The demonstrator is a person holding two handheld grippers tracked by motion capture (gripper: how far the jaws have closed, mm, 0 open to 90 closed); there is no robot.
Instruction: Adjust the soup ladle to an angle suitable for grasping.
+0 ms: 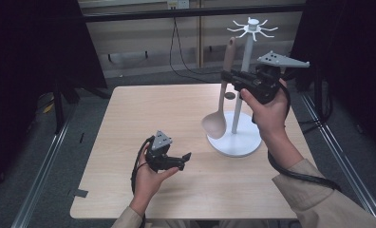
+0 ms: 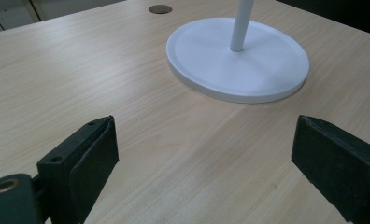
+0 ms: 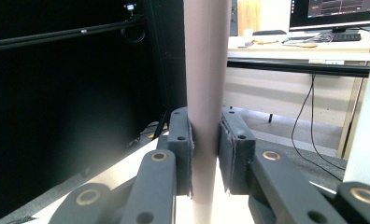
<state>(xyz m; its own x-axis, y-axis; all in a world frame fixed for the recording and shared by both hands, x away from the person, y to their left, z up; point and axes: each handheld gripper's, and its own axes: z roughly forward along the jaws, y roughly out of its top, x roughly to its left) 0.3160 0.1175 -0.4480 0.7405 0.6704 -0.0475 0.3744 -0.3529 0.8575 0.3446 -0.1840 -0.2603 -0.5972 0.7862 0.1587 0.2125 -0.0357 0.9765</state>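
Wooden spoon [image 1: 222, 92] hangs upright in the air, bowl down, just in front of the white utensil stand [image 1: 237, 137]; its bowl sits over the near-left edge of the stand's round base, and we cannot tell whether it touches it. We note the right hand-held gripper [image 1: 230, 76] pinching the spoon's handle about midway up, beside the stand's post. In the right gripper view the handle [image 3: 206, 93] runs vertically between the two black jaws, both pads pressed against it. The left hand-held gripper [image 1: 185, 159] rests low over the tabletop [image 1: 143, 118], well apart from the spoon, jaws spread with nothing between them. In the left gripper view we see the stand's base [image 2: 238, 60] ahead on the tabletop.
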